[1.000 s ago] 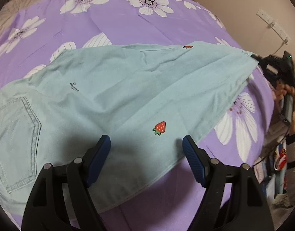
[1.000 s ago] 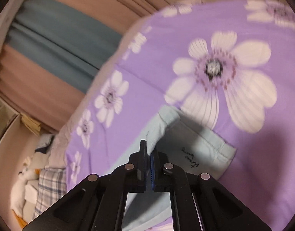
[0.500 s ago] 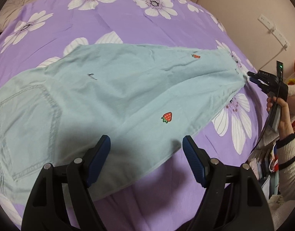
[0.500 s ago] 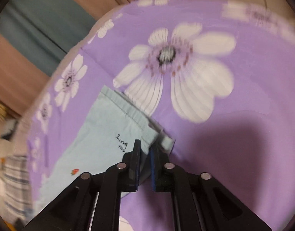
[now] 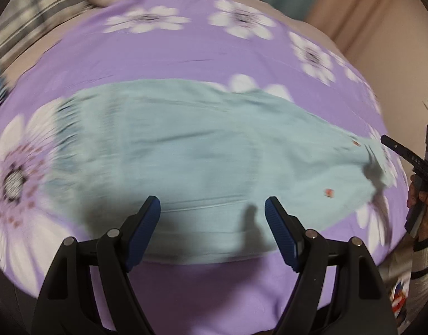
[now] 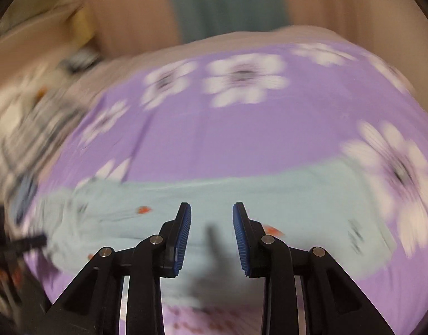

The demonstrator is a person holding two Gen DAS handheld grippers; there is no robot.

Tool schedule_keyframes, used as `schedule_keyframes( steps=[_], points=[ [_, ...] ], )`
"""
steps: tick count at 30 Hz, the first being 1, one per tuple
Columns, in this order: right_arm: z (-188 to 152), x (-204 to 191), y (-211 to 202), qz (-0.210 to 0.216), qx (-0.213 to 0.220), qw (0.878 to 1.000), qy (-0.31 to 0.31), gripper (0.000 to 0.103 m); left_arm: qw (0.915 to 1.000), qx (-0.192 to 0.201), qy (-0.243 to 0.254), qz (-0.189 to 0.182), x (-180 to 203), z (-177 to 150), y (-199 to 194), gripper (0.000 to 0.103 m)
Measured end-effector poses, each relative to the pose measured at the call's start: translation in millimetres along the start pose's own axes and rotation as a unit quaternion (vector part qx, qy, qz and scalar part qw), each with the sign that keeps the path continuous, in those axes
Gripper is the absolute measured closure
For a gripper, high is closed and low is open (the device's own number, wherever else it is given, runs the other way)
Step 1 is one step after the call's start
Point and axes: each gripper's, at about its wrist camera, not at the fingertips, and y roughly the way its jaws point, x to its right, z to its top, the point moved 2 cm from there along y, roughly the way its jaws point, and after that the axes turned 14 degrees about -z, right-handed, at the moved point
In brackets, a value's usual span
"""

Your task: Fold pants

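Light blue pants (image 5: 202, 156) with small red strawberry prints lie flat and stretched across the purple flowered bedspread (image 5: 186, 47). They also show in the right wrist view (image 6: 269, 201). My left gripper (image 5: 212, 215) is open and empty above the near edge of the pants. My right gripper (image 6: 211, 220) is open and empty over the pants; it also shows at the far right of the left wrist view (image 5: 403, 153), off the leg end. Both views are motion-blurred.
A plaid pillow (image 5: 38, 14) lies at the head of the bed. Curtains (image 6: 228, 2) hang behind the bed. Cluttered items (image 6: 24, 106) sit at the left beside the bed.
My right gripper has opened and let go of the pant leg end, then swung to face across the pants. My left gripper has moved along the pants, which now lie flatter.
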Motion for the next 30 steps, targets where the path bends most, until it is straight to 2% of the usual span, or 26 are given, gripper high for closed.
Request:
schedule_keyframes(
  steps=[2,5,9,11,16,21,22,24,26,28,30],
  points=[
    [12,-25,14,0.014,-0.002,0.998,-0.053,0.072,0.9995,0.01,-0.028,0.006,-20,-4,-8,0.026],
    [24,-61,38,0.035,-0.013,0.989,-0.14,0.072,0.9982,0.025,-0.046,-0.028,-31,-7,-18,0.027],
    [21,-101,59,0.042,-0.041,0.962,-0.265,0.072,0.9992,0.017,-0.031,-0.02,-28,-5,-11,0.026],
    [20,-112,67,0.047,-0.053,0.95,-0.305,0.072,0.9997,0.009,-0.02,-0.01,-25,0,-3,0.024],
    [10,-120,89,0.065,-0.1,0.923,-0.365,0.072,1.0,-0.002,0.004,0.001,-21,10,9,0.021],
    [5,-125,98,0.077,-0.118,0.905,-0.4,0.073,1.0,0.001,0.002,0.001,-24,19,18,0.021],
    [4,-126,98,0.082,-0.122,0.903,-0.404,0.075,1.0,0.003,-0.001,-0.001,-25,20,17,0.021],
    [0,-132,94,0.094,-0.125,0.894,-0.419,0.092,0.9999,0.007,-0.007,-0.007,-27,20,16,0.021],
    [-6,-139,88,0.087,-0.116,0.883,-0.447,0.102,0.9998,0.008,-0.012,-0.011,-29,20,15,0.021],
    [-12,-145,83,0.08,-0.107,0.875,-0.466,0.102,0.9998,0.01,-0.013,-0.011,-29,20,13,0.021],
    [-12,-149,82,0.067,-0.101,0.873,-0.472,0.102,0.9998,0.01,-0.013,-0.011,-28,19,13,0.021]
  ],
)
